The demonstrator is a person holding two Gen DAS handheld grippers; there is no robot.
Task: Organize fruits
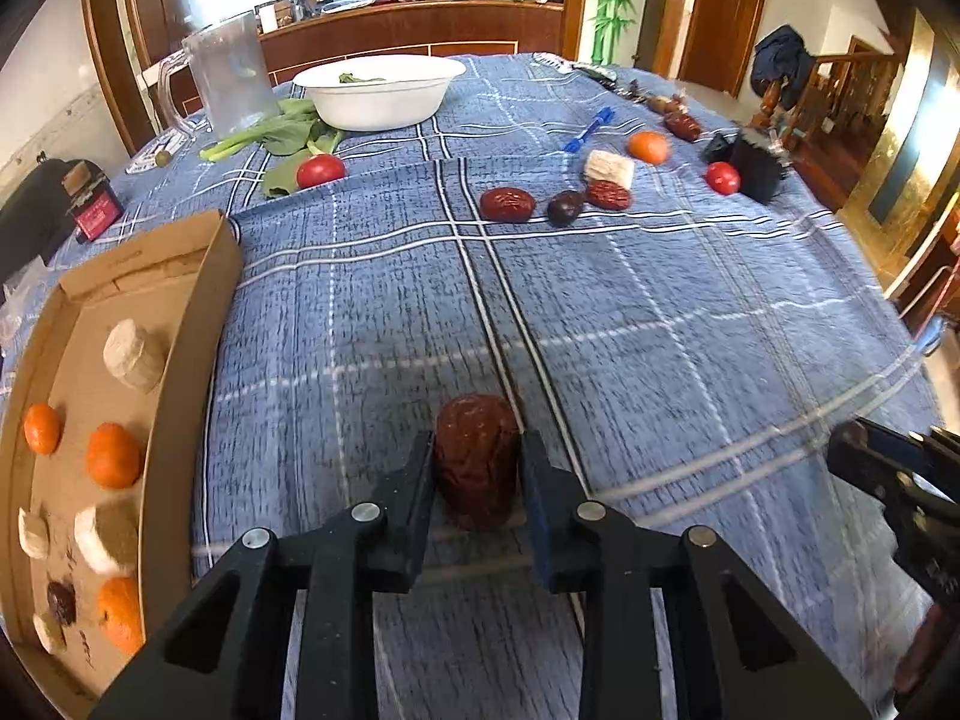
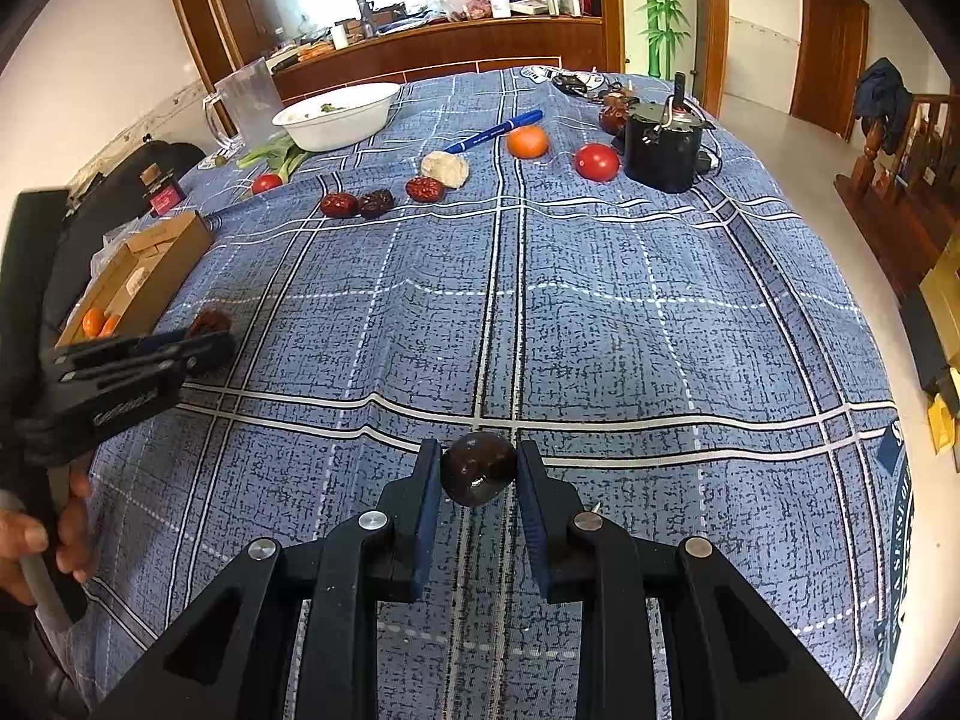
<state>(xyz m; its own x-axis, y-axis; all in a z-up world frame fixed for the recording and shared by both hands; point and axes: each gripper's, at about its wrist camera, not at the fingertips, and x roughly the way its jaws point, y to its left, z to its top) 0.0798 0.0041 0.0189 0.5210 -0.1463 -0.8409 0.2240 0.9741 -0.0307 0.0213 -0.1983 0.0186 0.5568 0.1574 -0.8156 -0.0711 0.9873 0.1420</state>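
Note:
My left gripper [image 1: 477,462] is shut on a wrinkled red date [image 1: 477,468], low over the blue checked cloth just right of the cardboard tray [image 1: 198,324]. In the tray lie oranges [image 1: 113,456], pale round pieces [image 1: 133,355] and a dark date [image 1: 61,603]. My right gripper [image 2: 479,471] is shut on a dark round fruit [image 2: 479,468] above the cloth near the front. The right wrist view also shows the left gripper [image 2: 201,348] with its date beside the tray [image 2: 156,276]. Further back lie two red dates [image 1: 507,204], a dark fruit [image 1: 565,207], an orange [image 1: 648,147] and tomatoes [image 1: 722,177].
A white bowl [image 1: 379,96], a clear jug [image 1: 228,78] and leafy greens [image 1: 282,135] stand at the back left. A blue pen [image 1: 591,129], a pale lump [image 1: 609,168] and a black device [image 2: 663,144] are at the back right. A person's hand [image 2: 36,540] grips the left tool.

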